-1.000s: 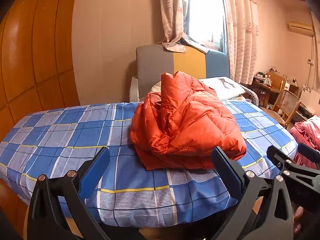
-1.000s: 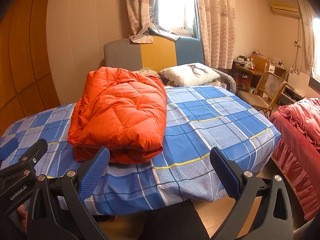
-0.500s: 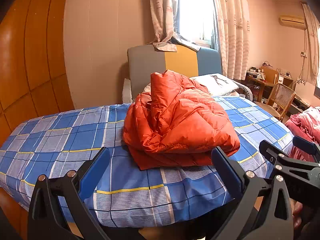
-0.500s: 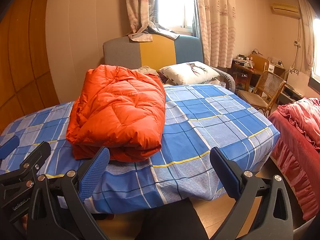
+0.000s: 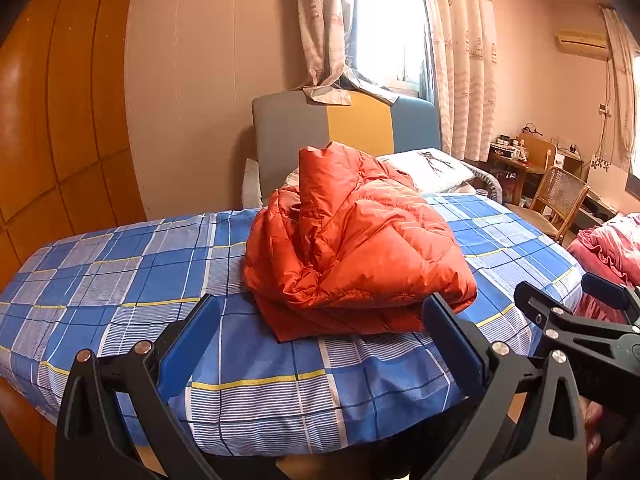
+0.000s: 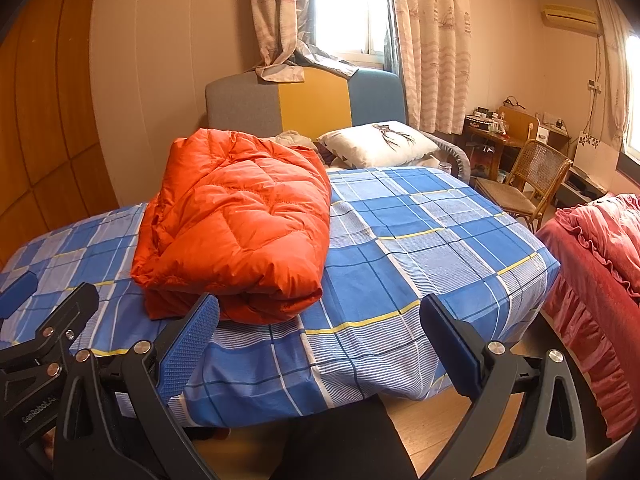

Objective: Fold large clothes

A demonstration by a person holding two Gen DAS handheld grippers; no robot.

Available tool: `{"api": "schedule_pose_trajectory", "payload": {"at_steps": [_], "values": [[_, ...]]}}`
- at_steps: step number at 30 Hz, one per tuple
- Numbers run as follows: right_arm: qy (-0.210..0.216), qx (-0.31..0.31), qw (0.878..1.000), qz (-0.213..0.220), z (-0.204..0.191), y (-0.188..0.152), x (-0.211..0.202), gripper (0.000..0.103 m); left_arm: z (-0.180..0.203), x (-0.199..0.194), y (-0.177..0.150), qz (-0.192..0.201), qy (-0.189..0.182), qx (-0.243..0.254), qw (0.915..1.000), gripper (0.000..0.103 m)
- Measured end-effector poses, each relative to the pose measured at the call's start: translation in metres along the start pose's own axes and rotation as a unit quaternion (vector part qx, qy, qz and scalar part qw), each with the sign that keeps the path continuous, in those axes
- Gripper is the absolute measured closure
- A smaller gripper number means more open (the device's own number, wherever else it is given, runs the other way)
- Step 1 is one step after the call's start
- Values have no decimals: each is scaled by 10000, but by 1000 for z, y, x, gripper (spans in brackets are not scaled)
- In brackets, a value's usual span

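Left wrist view — folded orange jacket [image 5: 356, 256] on bed, beyond spread fingers [image 5: 190, 344].

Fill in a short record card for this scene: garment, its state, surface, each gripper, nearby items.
garment: orange puffer jacket
state: folded into a bundle
surface: blue checked bed
left gripper: fingers open, empty, short of the jacket
right gripper: fingers open, empty
nearby: white pillow, wicker chair

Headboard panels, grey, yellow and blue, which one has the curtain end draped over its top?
Mainly the yellow middle panel; the curtain end lies on its top edge, just overlapping the grey panel. The blue panel has only grey cloth.
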State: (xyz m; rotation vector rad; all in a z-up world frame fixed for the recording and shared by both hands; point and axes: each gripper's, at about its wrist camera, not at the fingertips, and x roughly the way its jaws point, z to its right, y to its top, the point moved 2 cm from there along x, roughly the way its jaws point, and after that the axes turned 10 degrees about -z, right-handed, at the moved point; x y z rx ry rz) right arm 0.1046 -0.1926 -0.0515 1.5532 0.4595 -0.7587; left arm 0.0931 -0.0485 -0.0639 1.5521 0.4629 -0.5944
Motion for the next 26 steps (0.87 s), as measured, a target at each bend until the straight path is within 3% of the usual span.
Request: {"api": "schedule_pose_trajectory", "payload": {"at_steps": [17, 26], "values": [[26, -21, 9998, -220, -1, -2, 11, 3, -2, 6, -4, -64, -1, -11, 10000, 2], [14, -18, 9995, -329, -2, -3, 18, 3, -19, 20, -5, -290, 42, -454, 9985, 2]]}}
